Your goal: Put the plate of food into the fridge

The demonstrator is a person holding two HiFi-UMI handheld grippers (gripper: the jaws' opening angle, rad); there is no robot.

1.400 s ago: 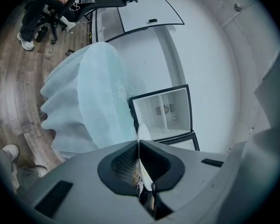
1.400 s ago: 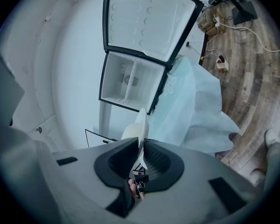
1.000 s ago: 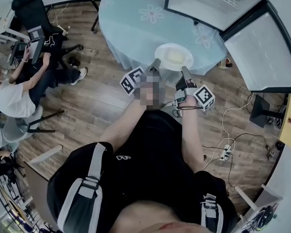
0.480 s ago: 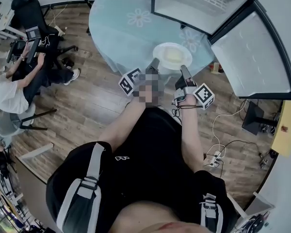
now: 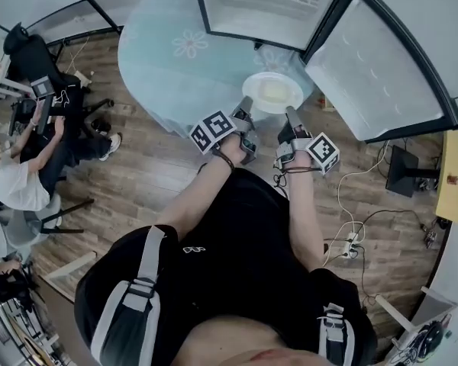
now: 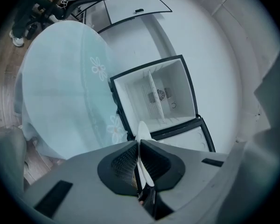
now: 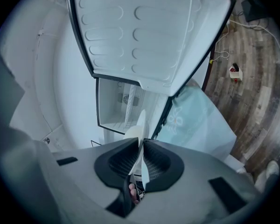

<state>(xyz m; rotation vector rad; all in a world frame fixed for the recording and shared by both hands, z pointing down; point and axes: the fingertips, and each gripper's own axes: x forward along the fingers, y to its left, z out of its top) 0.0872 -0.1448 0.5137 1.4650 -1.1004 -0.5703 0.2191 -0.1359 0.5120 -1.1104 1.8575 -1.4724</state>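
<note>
Plate of food (image 5: 272, 92) now nearer the open fridge (image 5: 252, 10)

Both forearms reached forward side by side, elbows bent, wrists level. The left hand-held gripper (image 5: 245, 105) had its jaws pressed together on the thin rim of the plate (image 5: 273, 91). Just to its right, the right hand-held gripper (image 5: 291, 114) pinched the same rim.

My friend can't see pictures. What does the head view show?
A person holds a white plate of food, pinched at its rim by the left gripper and the right gripper, facing an open fridge next to a round table with a blue cloth.
</note>
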